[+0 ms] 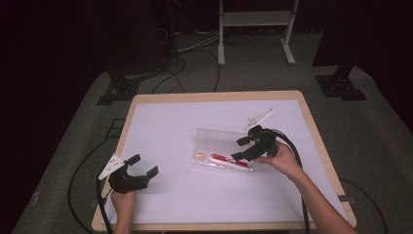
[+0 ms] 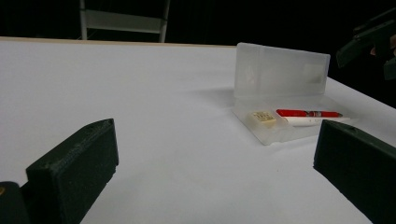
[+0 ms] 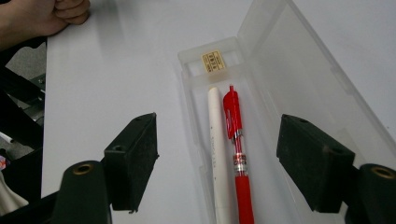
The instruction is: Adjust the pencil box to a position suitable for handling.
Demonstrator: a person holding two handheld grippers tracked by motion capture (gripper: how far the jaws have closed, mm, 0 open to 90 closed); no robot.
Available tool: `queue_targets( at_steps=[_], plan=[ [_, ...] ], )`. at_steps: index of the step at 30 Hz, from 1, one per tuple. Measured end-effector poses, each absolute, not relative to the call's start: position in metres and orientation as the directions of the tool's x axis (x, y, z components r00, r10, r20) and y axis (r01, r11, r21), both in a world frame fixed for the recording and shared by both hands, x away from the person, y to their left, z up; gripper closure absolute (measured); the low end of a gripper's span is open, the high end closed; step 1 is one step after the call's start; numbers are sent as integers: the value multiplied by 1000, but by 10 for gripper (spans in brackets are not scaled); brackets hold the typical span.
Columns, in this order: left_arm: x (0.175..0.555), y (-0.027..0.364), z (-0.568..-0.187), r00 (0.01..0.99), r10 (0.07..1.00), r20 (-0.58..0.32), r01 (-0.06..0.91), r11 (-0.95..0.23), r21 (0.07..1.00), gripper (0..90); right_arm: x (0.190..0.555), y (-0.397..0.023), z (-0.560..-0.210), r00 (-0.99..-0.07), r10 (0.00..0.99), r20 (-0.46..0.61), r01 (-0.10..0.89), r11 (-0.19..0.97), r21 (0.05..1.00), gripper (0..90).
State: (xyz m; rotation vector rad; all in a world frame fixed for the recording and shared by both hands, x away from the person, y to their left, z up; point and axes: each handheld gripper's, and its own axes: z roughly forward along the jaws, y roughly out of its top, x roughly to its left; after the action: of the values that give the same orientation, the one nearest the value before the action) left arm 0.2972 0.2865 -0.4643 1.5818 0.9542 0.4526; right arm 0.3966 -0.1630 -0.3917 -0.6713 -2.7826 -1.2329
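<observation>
A clear plastic pencil case [image 1: 214, 146] [image 2: 280, 79] [image 3: 299, 79] lies open on the white table [image 1: 185, 195], lid raised toward the far side. Inside it lie a red pen [image 1: 229, 160] [image 2: 308, 113] [image 3: 238, 158], a white pen [image 3: 218, 154] [image 2: 310, 121] and a small yellowish eraser [image 1: 200, 156] [image 2: 263, 117] [image 3: 213, 61]. My right gripper [image 1: 239, 148] [image 3: 217, 163] hovers over the case's right end, open, with both pens lying below the gap and no pad touching them. At the table's near left, my left gripper [image 1: 144, 165] [image 2: 215, 168] stands open with nothing between its pads.
The table's wooden edge [image 1: 214, 96] borders the white surface. Cables [image 1: 175, 73] and stand feet [image 1: 253, 53] lie on the floor beyond the table. The left hand [image 3: 46, 16] shows at the top left of the right gripper view.
</observation>
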Motion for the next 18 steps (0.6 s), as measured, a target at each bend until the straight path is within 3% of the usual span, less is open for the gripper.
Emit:
queue_targets(
  at_steps=[18],
  plan=[
    [298,286,-464,591,779,-211,328,6,945,0,382,-200,-403,-886,415,207,432,576,694,280]
  ],
)
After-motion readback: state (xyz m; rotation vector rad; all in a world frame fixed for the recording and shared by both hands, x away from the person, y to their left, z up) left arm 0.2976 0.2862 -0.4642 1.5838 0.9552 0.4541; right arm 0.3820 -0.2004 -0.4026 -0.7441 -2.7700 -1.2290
